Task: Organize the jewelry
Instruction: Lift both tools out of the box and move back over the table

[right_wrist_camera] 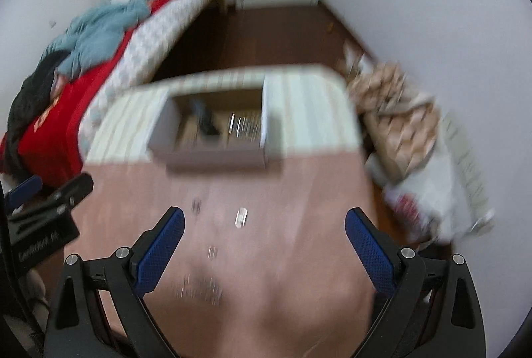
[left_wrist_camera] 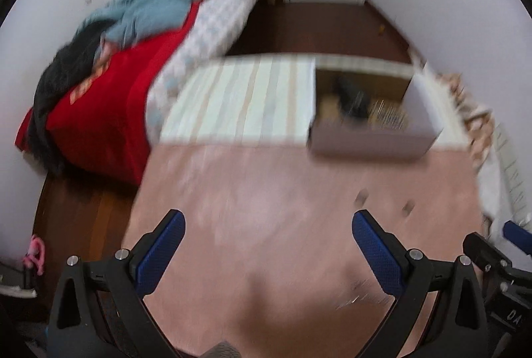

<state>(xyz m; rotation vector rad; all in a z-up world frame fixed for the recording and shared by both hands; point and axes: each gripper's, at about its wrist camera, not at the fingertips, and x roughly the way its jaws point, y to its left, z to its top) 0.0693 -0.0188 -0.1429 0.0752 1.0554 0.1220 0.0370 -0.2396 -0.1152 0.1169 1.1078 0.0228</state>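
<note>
Both views are motion-blurred. The left gripper [left_wrist_camera: 267, 225] hangs over the pink cloth [left_wrist_camera: 266, 191], fingers spread wide, nothing between them. The right gripper [right_wrist_camera: 264, 221] is likewise spread wide and empty. An open cardboard box [right_wrist_camera: 212, 155] sits at 12 o'clock from the right gripper, on the striped cloth [right_wrist_camera: 309, 112], holding a dark item [right_wrist_camera: 206, 122] and thin metallic pieces [right_wrist_camera: 244, 125]. Small jewelry pieces lie loose on the pink cloth: a white piece [right_wrist_camera: 241, 218] between the right fingers, a dark piece [right_wrist_camera: 197, 205] at 10 o'clock. Their type cannot be told.

L gripper [left_wrist_camera: 267, 218] jaws wide apart over pink cloth [left_wrist_camera: 282, 208]. Open box [left_wrist_camera: 369, 112] beyond, w/ dark item inside; two small blurred pieces [left_wrist_camera: 360, 196] near box.
</note>
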